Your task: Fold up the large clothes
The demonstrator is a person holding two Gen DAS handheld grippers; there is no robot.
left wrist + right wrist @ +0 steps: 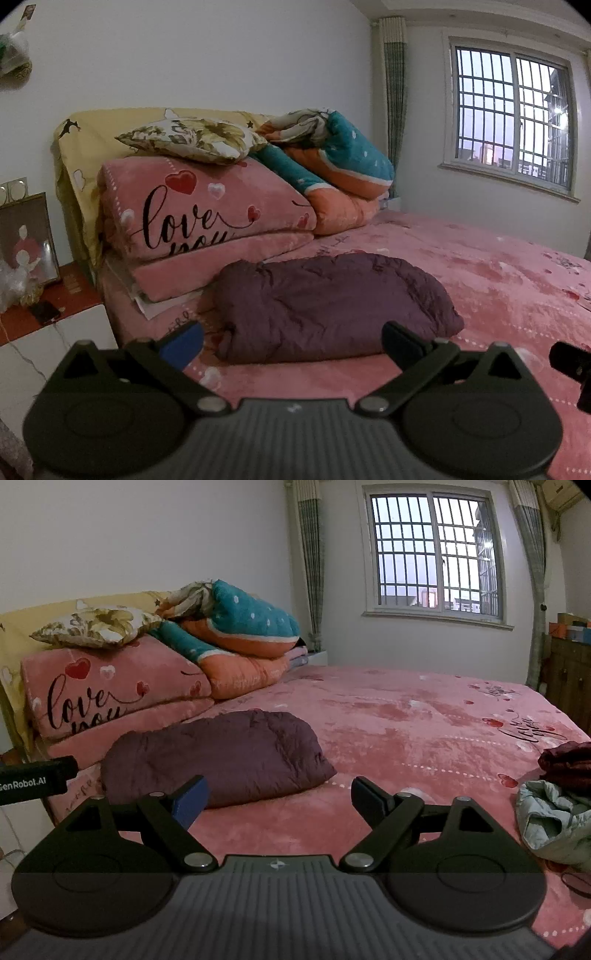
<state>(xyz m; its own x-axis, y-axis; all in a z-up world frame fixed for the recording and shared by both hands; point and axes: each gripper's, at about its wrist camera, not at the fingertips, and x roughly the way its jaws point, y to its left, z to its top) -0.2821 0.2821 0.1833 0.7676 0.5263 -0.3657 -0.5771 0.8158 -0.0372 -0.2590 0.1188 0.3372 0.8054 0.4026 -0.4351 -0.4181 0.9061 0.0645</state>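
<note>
Purple puffer jacket (332, 306) already bundled on pink bed (498, 273), near stacked blankets. Both grippers, left (291, 341) and right (279, 797), hovering empty, jaws spread. Best next: reach rightward for crumpled pale-green garment (554, 819).

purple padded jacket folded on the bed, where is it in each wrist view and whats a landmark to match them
Left wrist view: the folded purple padded jacket lies centre frame on the pink bed cover, just beyond the open left gripper.
Right wrist view: the jacket lies left of centre, ahead of the open right gripper.
Shared landmark: the pink folded blanket lettered "love you", up-left of the jacket in both.
</note>
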